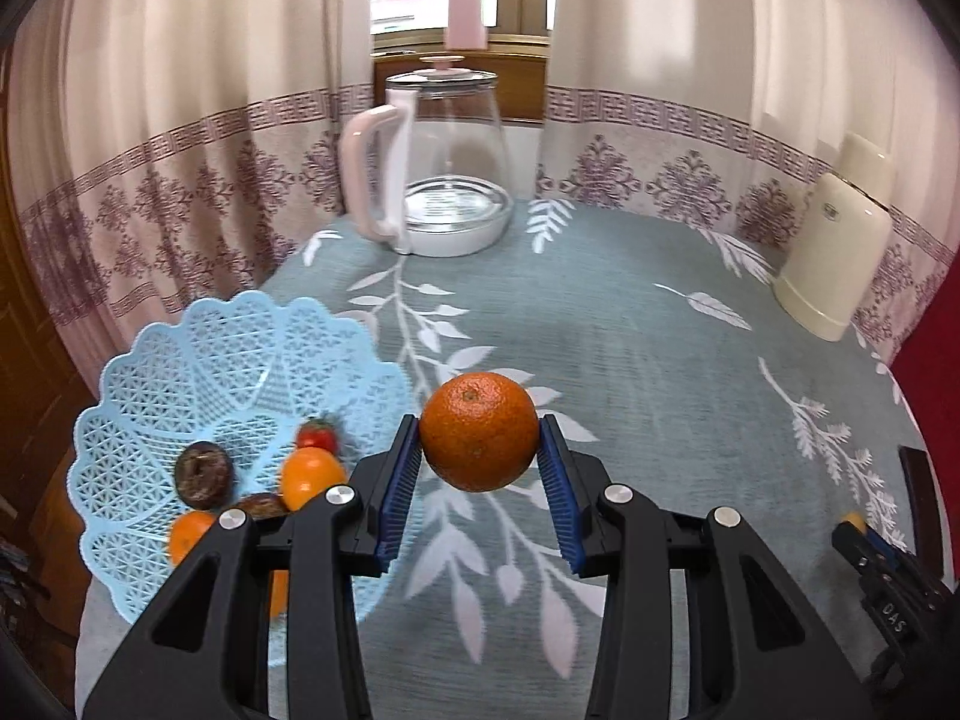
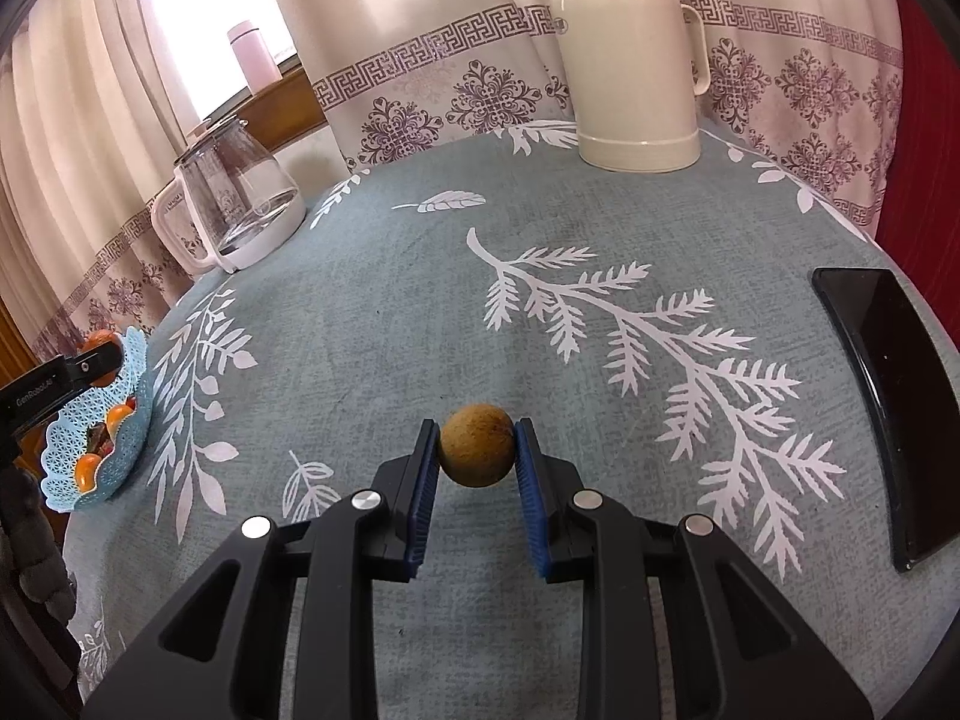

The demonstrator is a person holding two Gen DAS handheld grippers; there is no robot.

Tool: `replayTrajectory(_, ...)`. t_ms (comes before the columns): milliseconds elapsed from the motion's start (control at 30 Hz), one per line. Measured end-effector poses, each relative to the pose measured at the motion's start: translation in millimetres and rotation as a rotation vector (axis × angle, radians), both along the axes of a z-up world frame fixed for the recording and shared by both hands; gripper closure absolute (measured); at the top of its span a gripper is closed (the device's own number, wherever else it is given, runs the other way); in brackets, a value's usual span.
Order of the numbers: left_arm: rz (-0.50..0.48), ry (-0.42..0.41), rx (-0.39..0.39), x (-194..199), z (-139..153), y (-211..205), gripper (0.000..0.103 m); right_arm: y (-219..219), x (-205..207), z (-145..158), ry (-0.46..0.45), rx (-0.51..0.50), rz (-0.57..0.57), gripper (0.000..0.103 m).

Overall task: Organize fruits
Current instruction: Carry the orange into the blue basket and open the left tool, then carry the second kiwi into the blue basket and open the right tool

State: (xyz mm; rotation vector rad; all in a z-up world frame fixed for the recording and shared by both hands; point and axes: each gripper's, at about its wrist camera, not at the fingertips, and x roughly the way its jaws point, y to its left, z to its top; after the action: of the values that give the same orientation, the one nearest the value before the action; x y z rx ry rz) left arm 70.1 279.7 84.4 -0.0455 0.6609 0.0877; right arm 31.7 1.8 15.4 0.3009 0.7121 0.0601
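In the left wrist view, my left gripper (image 1: 480,456) is shut on a large orange (image 1: 478,431), held above the tablecloth just right of the light blue lattice basket (image 1: 198,354). The basket holds several fruits: small oranges (image 1: 309,476), a red tomato (image 1: 316,437) and dark brown fruits (image 1: 204,474). In the right wrist view, my right gripper (image 2: 477,450) is shut on a small round brown fruit (image 2: 477,446) over the middle of the table. The basket (image 2: 129,438) sits at the far left there, with the left gripper (image 2: 90,367) above it.
A glass kettle with a white handle (image 1: 444,168) stands at the table's back. A cream thermos jug (image 2: 630,60) stands at the back right. A black phone (image 2: 888,396) lies near the right edge. A pink bottle (image 1: 465,6) rests on the windowsill. Curtains surround the table.
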Motion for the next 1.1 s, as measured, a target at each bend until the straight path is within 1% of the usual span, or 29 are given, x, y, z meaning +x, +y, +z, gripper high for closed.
replayTrajectory(400, 0.14, 0.008, -0.048, 0.6, -5.8, 68.4, 0.062, 1.8, 0.7, -0.5, 0.006, -0.016, -0.009, 0.077)
replayTrajectory(633, 0.186, 0.021, -0.068, 0.7, -11.9, 91.7, 0.062, 2.8, 0.8, -0.7, 0.009, -0.023, -0.011, 0.077)
replayTrajectory(700, 0.2, 0.026, -0.079, 0.4, -12.7, 97.1, 0.051, 2.6, 1.0, -0.9, 0.01, -0.024, -0.011, 0.077)
replayTrajectory(733, 0.206, 0.02, -0.085, -1.0, -12.1, 99.6, 0.042, 2.9, 1.3, -0.9, 0.01, -0.025, -0.011, 0.077)
replayTrajectory(767, 0.212, 0.011, -0.083, -3.2, -10.4, 102.0, 0.038, 2.9, 1.3, -1.0, 0.011, -0.025, -0.012, 0.077)
replayTrajectory(900, 0.243, -0.013, -0.088, -9.0, -3.6, 111.9, 0.034, 2.7, 1.5, -1.3, 0.01, -0.027, -0.011, 0.077)
replayTrajectory(1100, 0.319, -0.042, -0.107, -25.1, 2.5, 138.3, 0.025, 2.4, 0.8, -1.4, 0.009, -0.036, -0.014, 0.077)
